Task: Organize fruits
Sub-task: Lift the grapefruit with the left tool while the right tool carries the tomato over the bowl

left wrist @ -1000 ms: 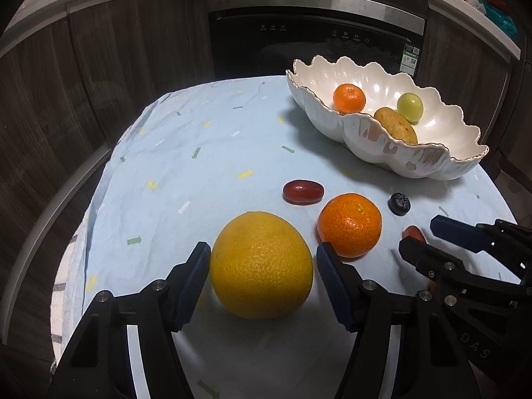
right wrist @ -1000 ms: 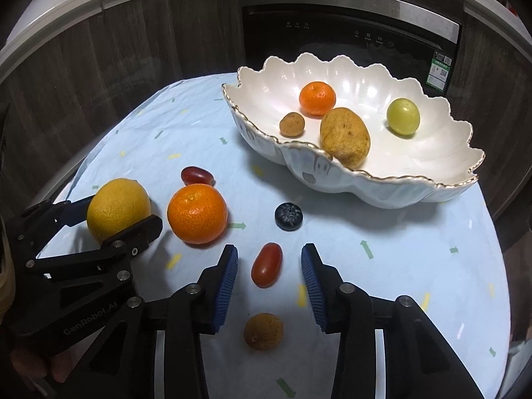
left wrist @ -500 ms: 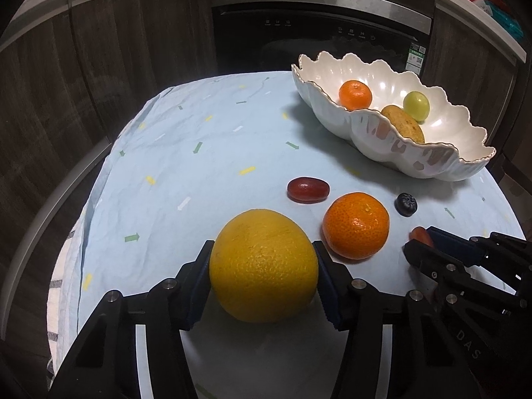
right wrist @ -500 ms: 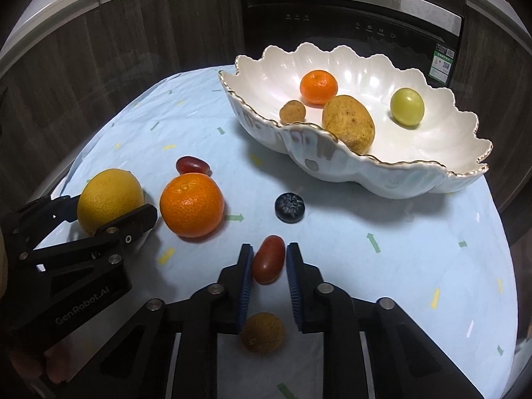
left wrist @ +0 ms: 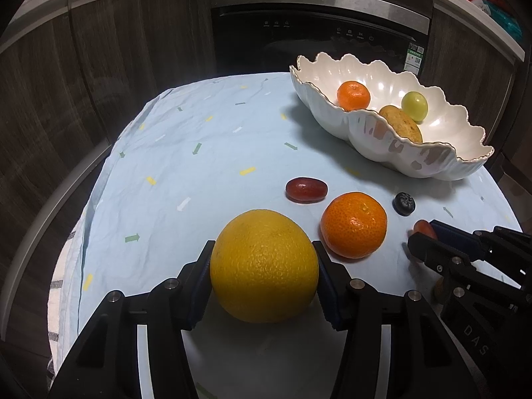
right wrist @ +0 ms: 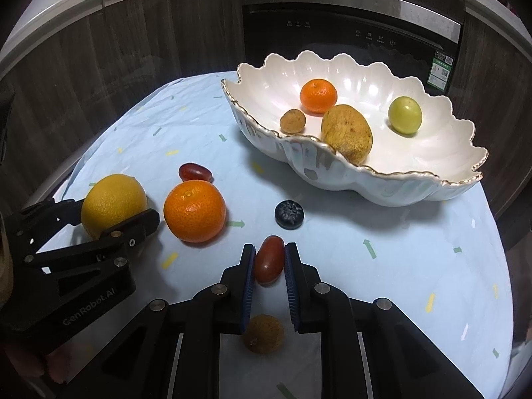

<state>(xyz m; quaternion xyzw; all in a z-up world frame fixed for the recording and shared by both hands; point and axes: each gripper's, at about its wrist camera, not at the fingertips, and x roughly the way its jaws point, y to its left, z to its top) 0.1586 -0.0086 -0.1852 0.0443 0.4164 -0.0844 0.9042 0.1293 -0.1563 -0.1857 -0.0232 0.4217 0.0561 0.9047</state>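
Left hand-held gripper (left wrist: 264, 266) clenched on the yellow citrus (left wrist: 264, 266) at six o'clock on the bench (left wrist: 199, 173); right hand-held gripper (right wrist: 269, 259) clamped on the small red fruit (right wrist: 269, 259). Risks: bruising the soft red fruit, rolling the citrus free on lifting, nudging the orange (left wrist: 354, 224) at its two o'clock.

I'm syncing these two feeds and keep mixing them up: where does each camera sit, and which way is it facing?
Left wrist: sits on the left gripper, facing down-forward over the yellow citrus it clamps; the right gripper shows at right.
Right wrist: sits on the right gripper, aimed at the red oblong fruit it pinches; the left gripper shows at left.
Shared: white bowl, orange, blueberry.
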